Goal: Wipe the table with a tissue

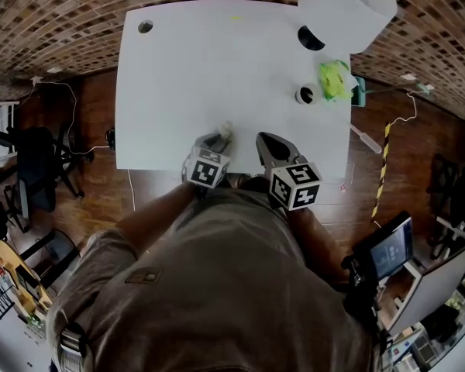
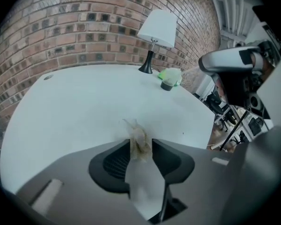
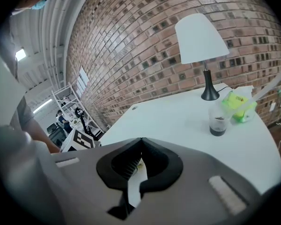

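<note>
A crumpled, stained tissue (image 1: 226, 128) (image 2: 139, 142) lies on the white table (image 1: 217, 60) near its front edge. My left gripper (image 1: 217, 139) (image 2: 141, 146) points down at it. Its jaws stand a little apart with the tissue upright between their tips, and bare table shows in the gap behind it. Just to the right, my right gripper (image 1: 265, 139) (image 3: 140, 142) hovers over the table with its jaw tips together and nothing held. The left gripper's marker cube (image 3: 82, 139) shows at the left of the right gripper view.
At the table's far right stand a white-shaded lamp (image 1: 349, 6) (image 3: 199, 36), a small cup with dark contents (image 1: 304, 94) (image 3: 218, 121) and a green packet (image 1: 333, 80) (image 3: 239, 107). A cable hole (image 1: 145, 27) is at the far left corner. Chairs and desks surround the table.
</note>
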